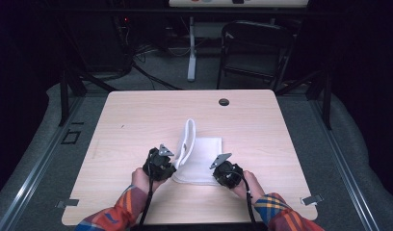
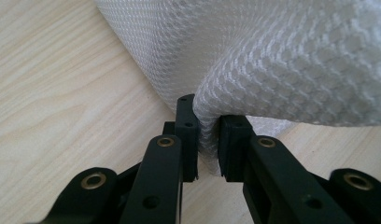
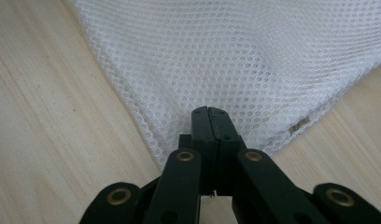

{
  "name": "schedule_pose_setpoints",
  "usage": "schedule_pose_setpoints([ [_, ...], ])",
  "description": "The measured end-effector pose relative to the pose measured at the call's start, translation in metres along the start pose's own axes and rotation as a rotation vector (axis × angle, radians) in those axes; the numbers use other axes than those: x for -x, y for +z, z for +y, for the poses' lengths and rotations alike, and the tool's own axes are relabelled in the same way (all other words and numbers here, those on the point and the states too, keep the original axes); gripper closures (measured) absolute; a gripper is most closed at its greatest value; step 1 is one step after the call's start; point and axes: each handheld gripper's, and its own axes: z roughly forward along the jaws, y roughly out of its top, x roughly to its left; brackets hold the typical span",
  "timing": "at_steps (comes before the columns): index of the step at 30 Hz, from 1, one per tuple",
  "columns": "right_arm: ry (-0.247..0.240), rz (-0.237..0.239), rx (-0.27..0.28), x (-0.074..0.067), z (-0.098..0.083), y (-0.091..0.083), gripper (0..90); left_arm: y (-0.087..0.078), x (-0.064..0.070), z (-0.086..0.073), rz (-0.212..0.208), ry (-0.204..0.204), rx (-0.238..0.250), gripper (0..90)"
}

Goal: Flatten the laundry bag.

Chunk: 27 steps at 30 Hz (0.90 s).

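Folding was the step as I read it — white mesh cloth lay near the middle of the table, slightly toward my side, with its left edge lifted into an upright fold.

Left claw was pinching that lifted edge: a bunched layer of mesh sat between the pads, jaws not fully together because of the fabric thickness. In the high view the left claw sat at the cloth's left near corner, touching it.

Right claw was pressed together over the near right part of the cloth. Whether it had a layer nipped between the tips or was just resting on the mesh, I couldn't tell from its own view. In the high view the right claw sat at the cloth's near right edge.

My judgement on doing this well:
- Right side should have acted as an anchor, keeping the base layer flat while the left carried its edge across.
- Left grip looked deep enough, but mesh is slippery and stretchy, so the carry needed to be slow and low — pulling hard would have dragged the whole piece.
- Landing the lifted edge square on the opposite edge mattered before letting go.
- Risk: mesh holes snagging on a pad corner at release.
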Motion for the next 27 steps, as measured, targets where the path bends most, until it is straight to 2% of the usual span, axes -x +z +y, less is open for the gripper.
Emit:
schedule_pose_setpoints([
  [4,-0.002,-0.012,-0.011,0.0,0.0,0.0,90.0,-0.001,-0.001,0.0,-0.004,-0.001,-0.019,79.2],
  [16,-0.003,-0.032,-0.042,0.007,-0.001,-0.003,90.0,0.0,0.0,-0.001,-0.012,0.008,-0.023,79.0],
  [27,0.009,-0.048,-0.047,0.016,-0.005,-0.003,90.0,0.001,0.0,-0.002,-0.023,0.016,-0.03,79.3],
])
